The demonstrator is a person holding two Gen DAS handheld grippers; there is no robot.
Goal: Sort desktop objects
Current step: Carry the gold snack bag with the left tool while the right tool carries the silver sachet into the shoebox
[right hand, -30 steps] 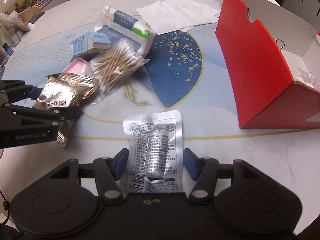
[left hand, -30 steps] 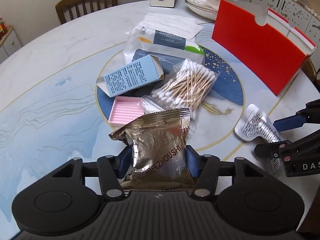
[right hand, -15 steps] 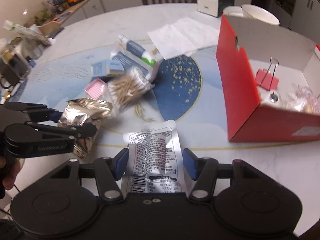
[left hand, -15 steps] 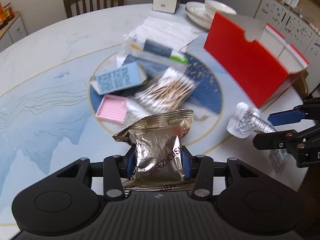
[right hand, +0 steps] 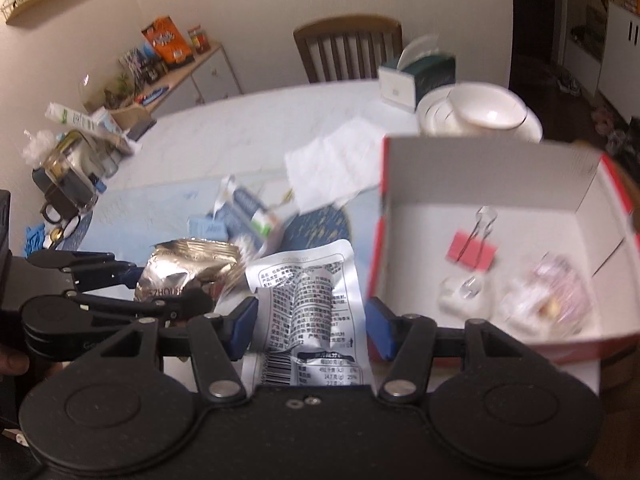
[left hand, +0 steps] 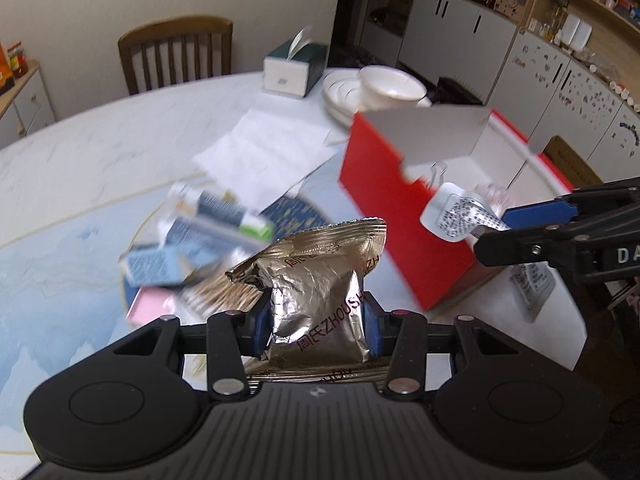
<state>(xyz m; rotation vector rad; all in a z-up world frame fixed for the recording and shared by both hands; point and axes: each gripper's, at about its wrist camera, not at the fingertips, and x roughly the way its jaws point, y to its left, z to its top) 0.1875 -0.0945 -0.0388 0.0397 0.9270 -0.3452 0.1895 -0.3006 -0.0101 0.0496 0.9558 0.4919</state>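
Both packets are off the table since a second ago, when they lay flat on it between the fingers. The red box, then well off to the side, now fills the right of both views. Loose items behind are blurred.

Left gripper [left hand: 316, 330]: jaws have just been closing and are clenched on the gold foil packet [left hand: 316, 280], blue pads pressing its two sides, foil crumpled between them. Packet held in the air, upright, its top flared toward the red box [left hand: 384, 216]. In the right wrist view the same gripper [right hand: 160, 284] shows left of the box with the gold packet [right hand: 188, 270] in its fingers.

Right gripper [right hand: 308, 324]: white printed packet [right hand: 308, 292] sits between the blue pads, filling most of the gap; right pad looks slightly off the edge, so contact there is unclear. Packet is clear of the table, so it is grasped. Seen from the left wrist, this gripper [left hand: 492, 226] carries the white packet [left hand: 460, 218] at the box's near wall.

Box [right hand: 484, 168] is open at the top, white inside. It holds a red binder clip [right hand: 472, 250] and some blurred clear-wrapped bits.

Left of the box on the table [left hand: 80, 152]: blurred pile of boxes and packs [left hand: 208, 224], white paper sheets [left hand: 264, 156]. Behind the box: stacked bowl and plates [left hand: 376, 88], tissue box [left hand: 294, 68], wooden chair [left hand: 176, 56].
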